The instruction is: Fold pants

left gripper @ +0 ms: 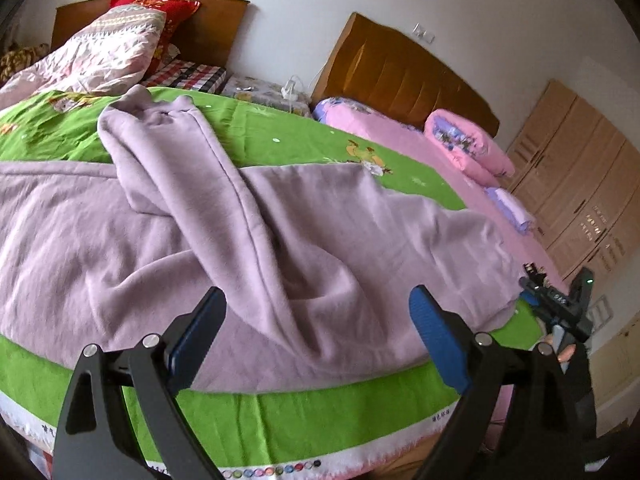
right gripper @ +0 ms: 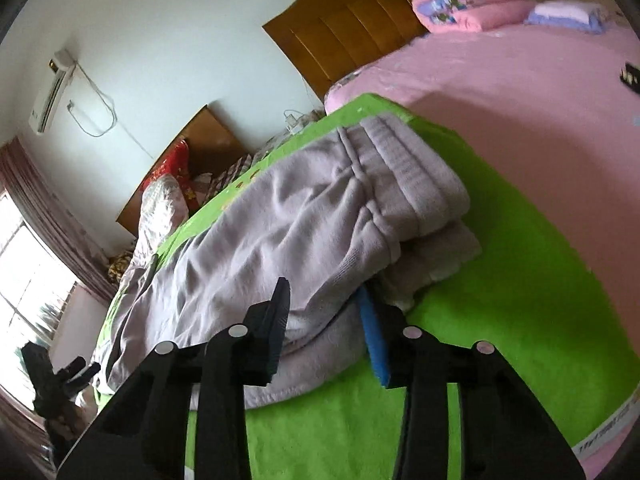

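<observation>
Lilac pants (left gripper: pixel 280 220) lie spread across a green sheet (left gripper: pixel 280 412) on a bed. One leg (left gripper: pixel 180 152) is thrown back over the rest and runs toward the far side. My left gripper (left gripper: pixel 316 292) hovers open and wide above the near edge of the fabric, with nothing pinched. In the right wrist view the ribbed waistband (right gripper: pixel 412 168) lies folded on top of the pants (right gripper: pixel 260 232). My right gripper (right gripper: pixel 324 290) stands partly open around a bunch of this fabric, its blue pad (right gripper: pixel 372 332) tucked under the fold. The cloth there looks slack.
A second bed with a pink cover (left gripper: pixel 420 140) adjoins on the right, with a folded pink quilt (left gripper: pixel 468 148). Patterned pillows (left gripper: pixel 112 52) lie at the far left. A wooden wardrobe (left gripper: pixel 580 184) lines the right wall. The green sheet (right gripper: pixel 500 300) lies bare right of the pants.
</observation>
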### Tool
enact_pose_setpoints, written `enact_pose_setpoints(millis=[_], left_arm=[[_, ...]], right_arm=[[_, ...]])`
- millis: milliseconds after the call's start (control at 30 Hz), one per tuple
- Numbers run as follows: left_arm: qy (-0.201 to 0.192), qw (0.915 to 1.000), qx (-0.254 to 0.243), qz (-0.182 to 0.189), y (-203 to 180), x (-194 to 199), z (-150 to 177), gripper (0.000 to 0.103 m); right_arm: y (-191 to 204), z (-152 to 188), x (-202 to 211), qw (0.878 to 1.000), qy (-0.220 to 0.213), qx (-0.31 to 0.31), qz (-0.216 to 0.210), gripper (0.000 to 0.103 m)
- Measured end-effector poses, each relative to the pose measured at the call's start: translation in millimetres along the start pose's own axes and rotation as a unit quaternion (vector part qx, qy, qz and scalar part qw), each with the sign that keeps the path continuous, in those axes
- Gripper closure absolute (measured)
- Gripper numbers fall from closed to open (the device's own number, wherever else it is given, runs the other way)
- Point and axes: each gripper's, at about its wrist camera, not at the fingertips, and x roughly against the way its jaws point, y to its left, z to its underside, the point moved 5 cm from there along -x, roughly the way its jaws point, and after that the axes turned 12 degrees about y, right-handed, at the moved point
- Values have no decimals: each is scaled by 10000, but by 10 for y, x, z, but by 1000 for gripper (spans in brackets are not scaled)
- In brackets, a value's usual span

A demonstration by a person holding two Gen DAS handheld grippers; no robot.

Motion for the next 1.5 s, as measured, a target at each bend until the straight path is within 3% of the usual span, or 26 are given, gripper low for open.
enact_pose_setpoints(millis=[167, 200, 233, 300, 367, 400, 433, 467, 567, 600, 733, 833, 933, 1000, 1100, 1233, 1300, 1400, 1500], left_arm=[[466, 9973, 227, -525, 2, -318, -108, 11], [593, 9954, 331, -669, 58, -389, -111, 16], [746, 9927, 447, -841, 116, -460, -105, 30], [894, 9884, 616, -1063, 244, -550, -81, 42], [791, 9877, 659, -1173, 303, -513, -87, 60], [710, 9891, 702, -1085, 334, -472, -98, 79], [607, 9912, 736, -921, 357, -428, -109, 88], [518, 9926, 719, -835, 359, -395, -119, 91], [-45, 9967, 466, -659, 309, -148, -234, 93], [-424, 9970, 362, -535, 272, 41, -301, 93], [-1032, 9922, 377, -589, 289, 507, -351, 93], [-800, 9938, 570, -515, 411, 440, -144, 92], [-385, 9949, 678, -632, 503, 152, 90, 92], [-243, 9942, 675, -807, 544, 1, 171, 92], [-306, 9940, 741, -745, 581, 42, 172, 92], [-552, 9921, 590, -965, 481, 151, 167, 92], [-449, 9921, 622, -992, 511, 82, 187, 91], [-268, 9919, 731, -1006, 590, -46, 267, 91], [-414, 9916, 691, -1011, 546, 46, 258, 91]], right_arm=[[-79, 35, -35, 9999, 82, -37, 77, 68], [-85, 42, -41, 9999, 87, -31, 88, 70], [-82, 43, -45, 9999, 92, -24, 99, 71], [-90, 40, -45, 9999, 103, -17, 91, 71], [-104, 25, -53, 9998, 108, 18, 140, 74], [-108, 31, -53, 9997, 98, 41, 200, 80], [-105, 39, -54, 9997, 82, 67, 240, 85], [-96, 41, -53, 9996, 69, 96, 256, 86], [-3, -54, 7, 9993, -33, 255, 256, 91], [45, -93, 59, 9992, -112, 308, 211, 92], [259, -198, 300, 9976, -410, 559, 15, 92], [203, -78, 251, 9984, -271, 487, 73, 92], [-20, 100, 41, 9991, 20, 278, 318, 93], [-99, 140, -24, 9995, 63, 153, 263, 94], [-6, 90, 66, 9993, -40, 224, 286, 94], [54, 133, 158, 9992, -124, 279, 264, 94], [-22, 183, 56, 9988, 4, 265, 408, 94], [-110, 217, -27, 9996, 57, 81, 281, 94], [15, 167, 105, 9993, -61, 230, 294, 94]])
